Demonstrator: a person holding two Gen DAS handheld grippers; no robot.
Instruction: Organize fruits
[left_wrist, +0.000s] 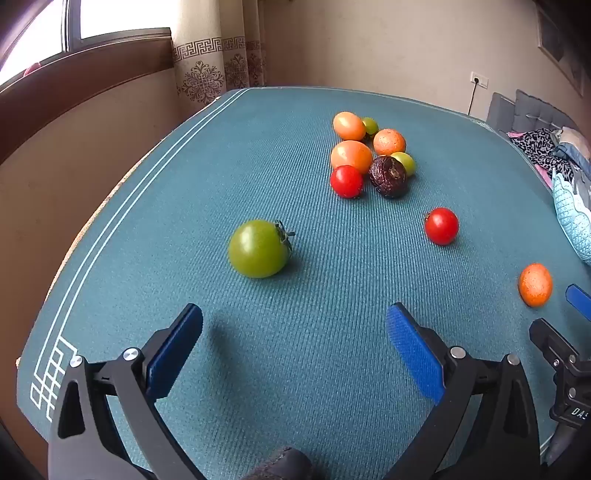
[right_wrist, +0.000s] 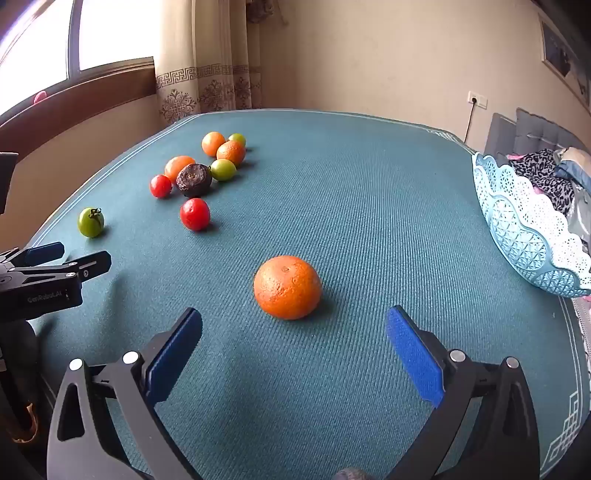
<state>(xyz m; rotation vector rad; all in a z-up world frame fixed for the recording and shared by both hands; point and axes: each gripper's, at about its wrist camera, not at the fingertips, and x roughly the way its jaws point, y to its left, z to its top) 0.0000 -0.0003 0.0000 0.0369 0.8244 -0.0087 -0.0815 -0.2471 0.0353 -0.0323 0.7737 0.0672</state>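
My left gripper (left_wrist: 294, 332) is open and empty, just short of a green tomato (left_wrist: 258, 248) on the teal mat. My right gripper (right_wrist: 293, 332) is open and empty, with an orange (right_wrist: 287, 287) lying just ahead between its fingers; the same orange shows in the left wrist view (left_wrist: 535, 284). A lone red tomato (left_wrist: 441, 226) (right_wrist: 194, 214) lies mid-mat. A cluster of several fruits sits farther back: oranges (left_wrist: 351, 156), a red tomato (left_wrist: 346, 181), a dark wrinkled fruit (left_wrist: 388, 176) (right_wrist: 194, 180) and small green ones (right_wrist: 223, 169). The green tomato also shows in the right wrist view (right_wrist: 91, 222).
A light blue lace-pattern basket (right_wrist: 524, 229) stands at the mat's right edge, also in the left wrist view (left_wrist: 572, 225). The teal mat (left_wrist: 295, 295) covers the table. A wall and window lie to the left, a sofa with clothes (right_wrist: 546, 173) to the right.
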